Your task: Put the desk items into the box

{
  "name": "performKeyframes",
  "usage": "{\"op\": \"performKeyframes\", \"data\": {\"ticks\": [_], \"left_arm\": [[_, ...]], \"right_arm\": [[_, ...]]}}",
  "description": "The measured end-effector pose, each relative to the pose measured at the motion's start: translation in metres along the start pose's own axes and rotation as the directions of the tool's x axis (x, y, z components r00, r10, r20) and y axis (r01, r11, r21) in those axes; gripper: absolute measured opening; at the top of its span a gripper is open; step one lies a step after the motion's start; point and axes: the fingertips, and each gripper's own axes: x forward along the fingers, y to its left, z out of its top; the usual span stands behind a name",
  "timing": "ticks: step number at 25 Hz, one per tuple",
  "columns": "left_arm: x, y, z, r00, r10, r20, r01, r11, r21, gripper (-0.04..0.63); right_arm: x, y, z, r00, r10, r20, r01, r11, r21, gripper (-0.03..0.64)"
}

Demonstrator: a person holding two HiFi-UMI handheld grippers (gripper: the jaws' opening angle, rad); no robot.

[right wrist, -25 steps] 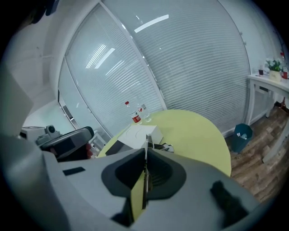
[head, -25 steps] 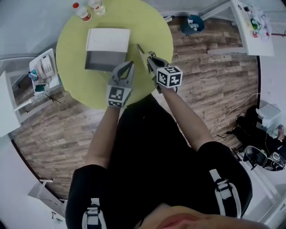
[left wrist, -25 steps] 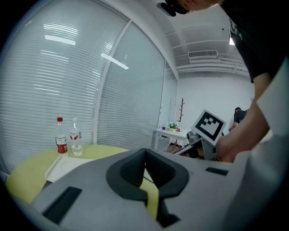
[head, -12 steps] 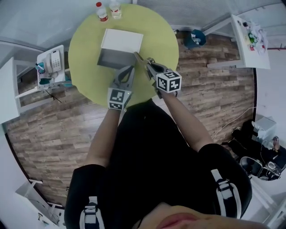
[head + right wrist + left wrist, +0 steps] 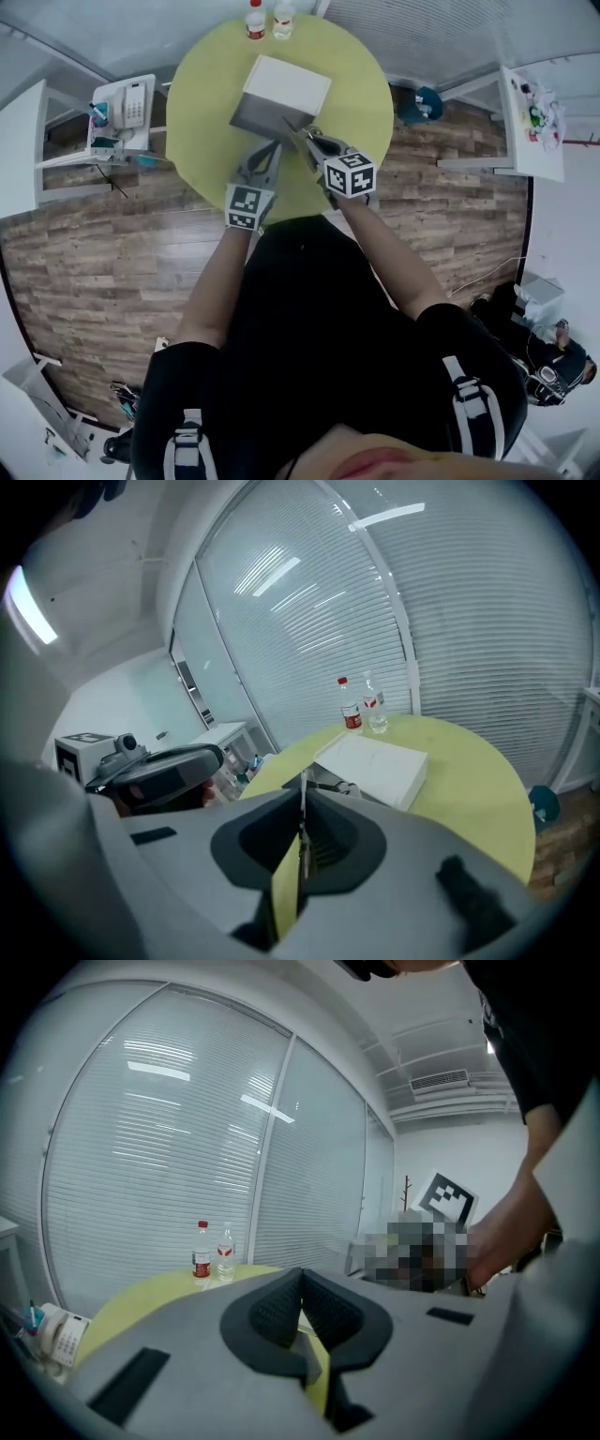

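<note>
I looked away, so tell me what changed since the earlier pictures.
The left hand-held gripper and right hand-held gripper moved forward toward the white box; the right one's tip is now at its near edge. Nothing taken or released: right stays shut on a thin pale item, left shut, empty. Box, bottles, table unmoved.

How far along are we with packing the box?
Nothing shows as packed: the white box looks closed. In hand: the right gripper is shut on a thin item I can't identify, near the box; the left gripper is shut, empty. Two bottles are left on the table.
</note>
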Motion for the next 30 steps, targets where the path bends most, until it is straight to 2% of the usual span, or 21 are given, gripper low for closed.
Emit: {"op": "performKeyframes", "data": {"ticks": [9,19,30], "left_arm": [[-0.002,0.041,-0.012,0.996,0.083,-0.007,-0.084,0.996,-0.042,0.012],[0.028,0.073,-0.039,0.989,0.144,-0.044,-0.148,0.986,-0.083,0.012],[0.047,0.093,-0.062,0.975,0.209,-0.073,-0.217,0.967,-0.131,0.011]], "right_arm": [[0.051,0.01,0.013,0.998,0.06,-0.034,-0.061,0.997,-0.039,0.028],[0.102,-0.007,0.009,0.989,0.115,-0.093,-0.123,0.989,-0.087,0.028],[0.134,-0.025,0.002,0.975,0.18,-0.133,-0.19,0.98,-0.066,0.028]]}}
